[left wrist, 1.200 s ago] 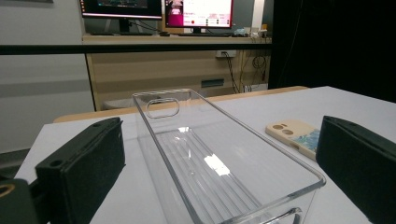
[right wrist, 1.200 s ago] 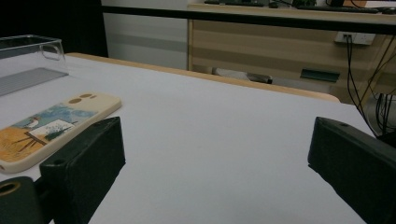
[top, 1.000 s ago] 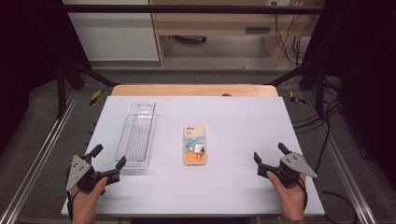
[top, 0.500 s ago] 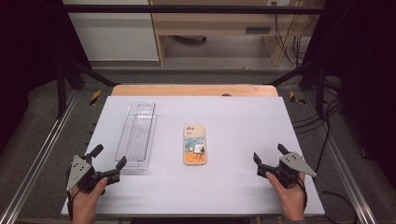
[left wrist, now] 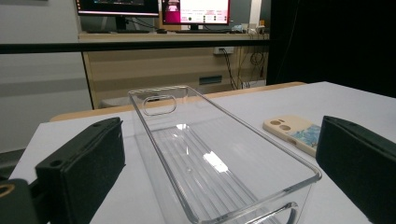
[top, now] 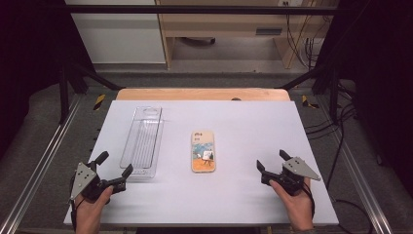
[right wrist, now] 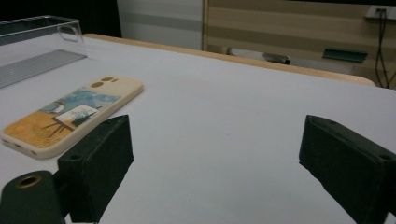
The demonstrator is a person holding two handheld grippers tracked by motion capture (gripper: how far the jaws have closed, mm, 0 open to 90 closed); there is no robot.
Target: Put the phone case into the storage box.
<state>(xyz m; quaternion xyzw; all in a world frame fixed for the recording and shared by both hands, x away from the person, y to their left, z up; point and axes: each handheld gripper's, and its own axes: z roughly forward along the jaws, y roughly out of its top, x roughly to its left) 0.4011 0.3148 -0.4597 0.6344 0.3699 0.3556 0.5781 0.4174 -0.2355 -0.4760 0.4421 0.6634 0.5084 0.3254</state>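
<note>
Holding both grippers low at the bottom of the high view, nothing gripped. Left gripper (top: 113,171) sits lower left, jaws spread wide; right gripper (top: 272,165) lower right, jaws spread too.

Phone case (top: 203,151) lies flat at frame centre on the white table (top: 253,122), printed back up, camera cutouts at the upper end. Long axis runs up-down in the frame, roughly parallel to the clear bin (top: 142,141) just left of it. The two are apart, a strip of bare table between them.

Key relation: the case lies up and left of the right gripper's jaws. In the right gripper view the phone case (right wrist: 70,119) sits at left-centre of frame, off the jaw line, its near end just beyond the left jaw. So those jaws point past it, not at it.

The left gripper looks straight down the bin's length; in its view the clear bin (left wrist: 215,158) sits between the jaws, the case off to the right.

My read: the left gripper is lined up on the bin. For the case, the right needs to swing left, then close across the short width.
</note>
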